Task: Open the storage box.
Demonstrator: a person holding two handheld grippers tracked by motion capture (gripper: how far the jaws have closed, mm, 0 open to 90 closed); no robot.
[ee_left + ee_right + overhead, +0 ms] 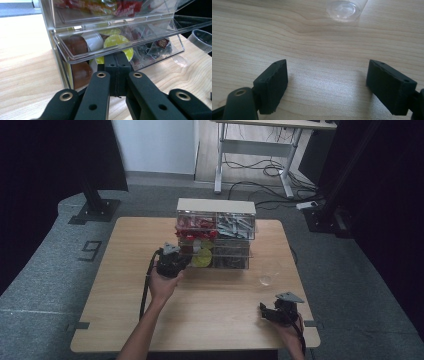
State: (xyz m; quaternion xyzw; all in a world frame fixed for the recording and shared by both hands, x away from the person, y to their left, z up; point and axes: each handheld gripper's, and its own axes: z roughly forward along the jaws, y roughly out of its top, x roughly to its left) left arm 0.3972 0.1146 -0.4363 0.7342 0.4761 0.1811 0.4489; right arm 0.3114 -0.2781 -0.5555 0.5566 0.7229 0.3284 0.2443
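Left hand-held gripper: jaws pressed together, nothing visibly pinched between them. Tips sit right under the front lip of the clear plastic drawer, which stands pulled out from the clear acrylic organiser box; whether they touch the lip I cannot tell. Just beyond the tips, inside the drawer: yellow-lidded round capsules straight ahead, brown capsules to the left, clear-wrapped tea sachets to the right.

Right hand-held gripper: jaws spread wide, nothing between them, low over the pale wooden worktop. Small clear plastic cup stands ahead of it, well apart, slightly right of centre.

High view: left hand-held gripper at the organiser's lower left front; right hand-held gripper near the worktop's near right corner.
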